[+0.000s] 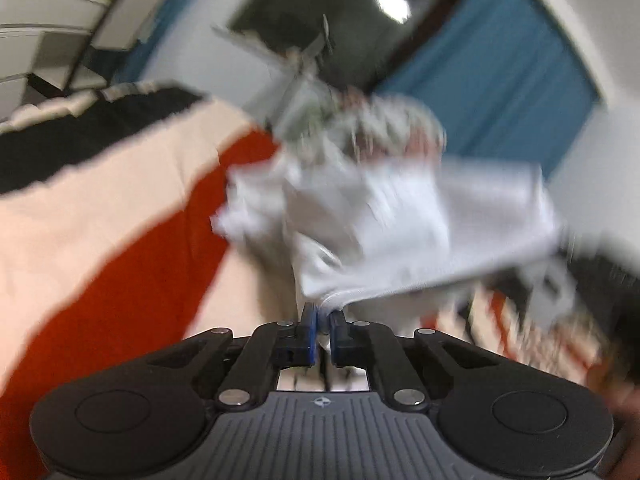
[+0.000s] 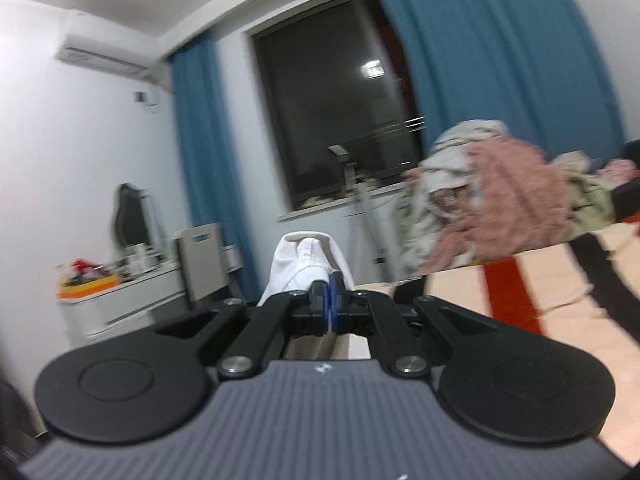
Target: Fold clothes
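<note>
A white garment point(image 1: 384, 224) hangs blurred above the bed in the left wrist view. Its hemmed lower edge runs down between the blue pads of my left gripper point(image 1: 323, 316), which is shut on it. In the right wrist view another part of the white garment point(image 2: 304, 264) bunches up just ahead of my right gripper point(image 2: 331, 300), whose blue pads are pressed together on the cloth. The other gripper shows as a blurred grey shape point(image 1: 554, 284) at the garment's right end.
The bed cover point(image 1: 120, 220) has peach, orange and black stripes. A heap of pink and patterned clothes point(image 2: 496, 204) lies at the bed's far side. Blue curtains point(image 2: 500, 60) flank a dark window point(image 2: 336, 112). A white cabinet point(image 2: 124, 300) with clutter stands left.
</note>
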{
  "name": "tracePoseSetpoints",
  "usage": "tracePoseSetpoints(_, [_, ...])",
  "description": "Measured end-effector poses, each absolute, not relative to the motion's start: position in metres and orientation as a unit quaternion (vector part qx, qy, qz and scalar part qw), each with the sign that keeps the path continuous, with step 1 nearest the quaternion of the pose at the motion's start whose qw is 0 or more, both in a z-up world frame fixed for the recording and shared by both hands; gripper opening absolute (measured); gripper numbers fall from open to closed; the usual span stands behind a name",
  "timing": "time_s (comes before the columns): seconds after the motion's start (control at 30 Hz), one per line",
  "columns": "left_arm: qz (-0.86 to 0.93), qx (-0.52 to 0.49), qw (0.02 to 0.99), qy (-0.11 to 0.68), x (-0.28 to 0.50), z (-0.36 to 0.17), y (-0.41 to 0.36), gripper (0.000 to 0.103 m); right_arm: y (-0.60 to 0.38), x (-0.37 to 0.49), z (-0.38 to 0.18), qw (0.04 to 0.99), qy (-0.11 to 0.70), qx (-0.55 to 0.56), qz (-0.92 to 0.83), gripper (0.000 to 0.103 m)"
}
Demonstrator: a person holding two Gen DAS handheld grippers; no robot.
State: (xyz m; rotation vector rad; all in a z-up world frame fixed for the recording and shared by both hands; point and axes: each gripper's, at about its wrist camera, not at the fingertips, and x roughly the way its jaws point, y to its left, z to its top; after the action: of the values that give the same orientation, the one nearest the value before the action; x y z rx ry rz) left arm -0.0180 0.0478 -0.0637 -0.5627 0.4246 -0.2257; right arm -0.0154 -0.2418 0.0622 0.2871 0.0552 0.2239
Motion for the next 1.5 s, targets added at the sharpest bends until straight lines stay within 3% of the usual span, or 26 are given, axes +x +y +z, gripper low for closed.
tracePoseSetpoints(0.23, [-0.112, -0.262, 0.955, 0.083, -0.065, 0.019, 0.063, 0.005, -0.238, -0.064, 0.085, 0.994, -0.016, 0.082, 0.070, 0.003])
tracePoseSetpoints(0.43, [-0.136, -0.173, 0.975, 0.008, -0.106, 0.122, 0.054, 0.005, -0.242, -0.109, 0.118, 0.991, -0.064, 0.089, 0.078, 0.004])
tracePoseSetpoints(0.53, [-0.147, -0.126, 0.981, -0.001, -0.121, 0.146, 0.045, 0.005, -0.245, -0.121, 0.129, 0.989, -0.066, 0.099, 0.086, 0.004])
tracePoseSetpoints(0.63, [-0.145, -0.128, 0.980, 0.037, -0.116, 0.128, 0.041, 0.006, -0.248, -0.116, 0.125, 0.990, -0.025, 0.100, 0.099, 0.004])
tracePoseSetpoints(0.87, [-0.133, -0.190, 0.955, 0.185, -0.067, 0.022, 0.046, 0.007, -0.251, -0.078, 0.071, 0.970, 0.112, 0.162, 0.143, 0.004])
tracePoseSetpoints(1.0, [-0.125, -0.208, 0.940, 0.240, -0.052, -0.006, 0.062, 0.019, -0.239, -0.070, 0.062, 0.969, 0.114, 0.152, 0.159, 0.004])
tracePoseSetpoints(1.07, [-0.128, -0.218, 0.934, 0.253, -0.036, -0.015, 0.074, 0.040, -0.233, -0.069, 0.061, 0.970, 0.104, 0.149, 0.164, 0.004])
tracePoseSetpoints(1.1, [-0.127, -0.221, 0.932, 0.257, -0.033, -0.019, 0.080, 0.058, -0.229, -0.071, 0.060, 0.970, 0.098, 0.146, 0.166, 0.004])
tracePoseSetpoints(1.13, [-0.126, -0.220, 0.931, 0.261, -0.031, -0.020, 0.082, 0.064, -0.227, -0.074, 0.060, 0.971, 0.090, 0.143, 0.169, 0.004])
tracePoseSetpoints(1.27, [-0.126, -0.200, 0.934, 0.269, -0.026, -0.025, 0.076, 0.076, -0.215, -0.086, 0.061, 0.973, 0.054, 0.124, 0.186, 0.004])
tracePoseSetpoints(1.5, [-0.077, -0.219, 0.940, 0.251, -0.015, -0.025, 0.075, 0.081, -0.194, -0.108, 0.068, 0.976, -0.001, 0.056, 0.209, 0.004])
